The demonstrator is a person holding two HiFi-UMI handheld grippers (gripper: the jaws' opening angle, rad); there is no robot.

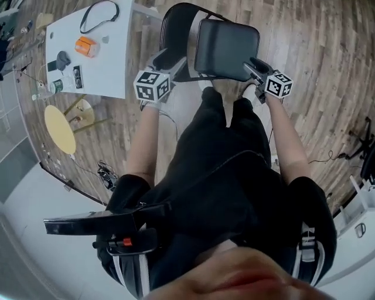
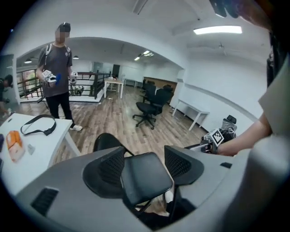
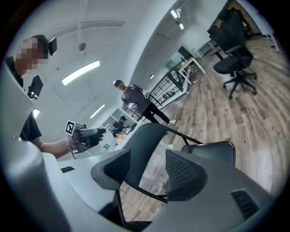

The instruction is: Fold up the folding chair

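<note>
The black folding chair stands open just in front of my legs, its padded seat (image 1: 227,50) right of the looped backrest (image 1: 176,26). My left gripper (image 1: 169,63) is at the seat's left edge, jaws open; in the left gripper view (image 2: 144,159) the seat (image 2: 145,179) lies between and beyond the pads, which do not press on it. My right gripper (image 1: 253,65) is at the seat's near right corner. In the right gripper view (image 3: 147,171) its jaws stand apart with the seat's edge (image 3: 146,142) between them, no pad pressing.
A white table (image 1: 114,73) stands to the left of the chair with an orange object (image 1: 87,45) and a black strap (image 1: 99,14). A round yellow stool (image 1: 58,128) is below it. A person (image 2: 56,77) and office chairs (image 2: 149,106) stand farther off on the wood floor.
</note>
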